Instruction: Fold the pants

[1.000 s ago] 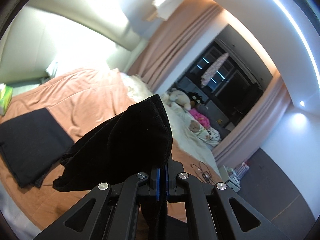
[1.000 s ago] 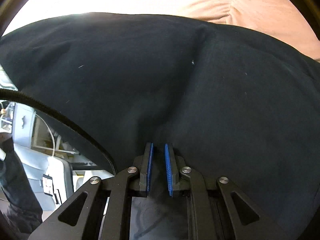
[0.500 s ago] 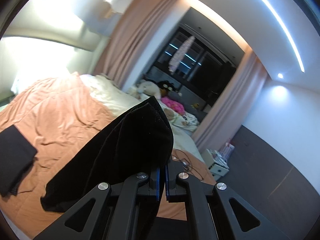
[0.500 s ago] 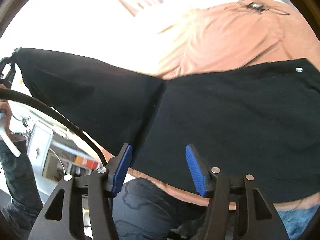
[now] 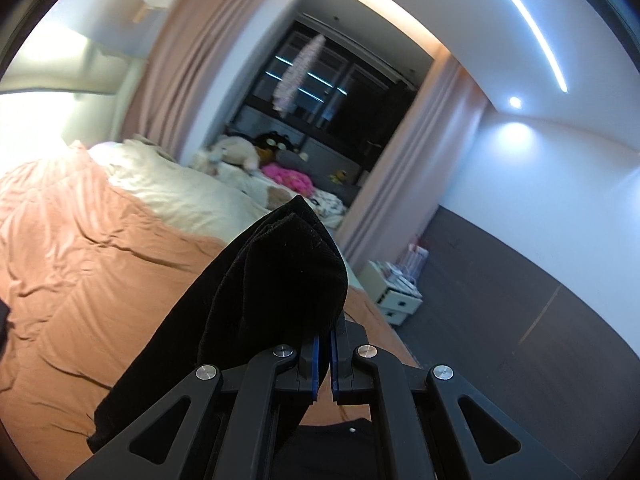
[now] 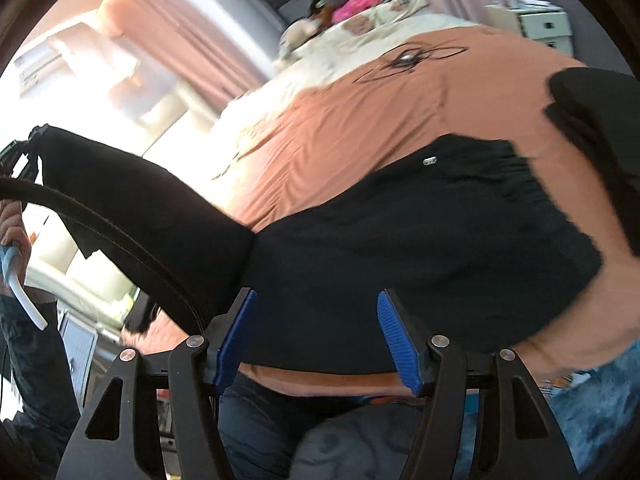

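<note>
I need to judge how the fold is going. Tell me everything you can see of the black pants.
The black pants look like soft, matte fabric with a gathered waistband and a small pale tag. The waist half lies on the orange bedspread. One leg end is lifted, bunched and clamped in the left gripper. The right gripper has just been opening; its pads touch no cloth.

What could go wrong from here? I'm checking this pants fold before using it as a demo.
The left gripper alone is shut on the black pants; the right gripper has just been opening, with nothing between its pads. The lifted leg may sag or twist, and the part on the orange bedcover could drag and bunch.
</note>
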